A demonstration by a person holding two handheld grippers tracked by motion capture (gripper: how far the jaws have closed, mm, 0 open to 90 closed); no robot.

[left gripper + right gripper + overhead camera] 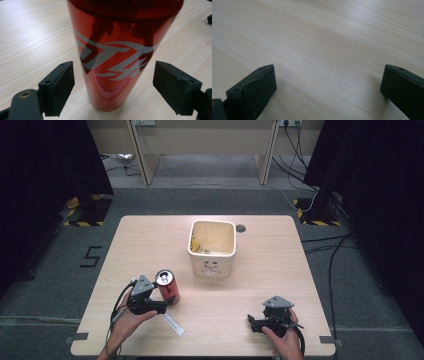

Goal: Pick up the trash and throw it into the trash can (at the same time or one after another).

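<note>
Two claws spread: left claw (pixel 113 85) brackets the upright red can (pixel 117 55), not touching, likely lining up a grip. Right claw (pixel 328 92) idles over bare table (pixel 324 37).

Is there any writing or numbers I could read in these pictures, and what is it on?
"5": dark mark on the grey floor, left of the table.
Red can: large silver slanted lettering, cut off and mirror-blurred, unreadable; small print beneath too blurred.
Cream bin: dark front markings too small to read.

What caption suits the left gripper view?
Open left tool straddling an upright red drink can on a wooden table.
</note>
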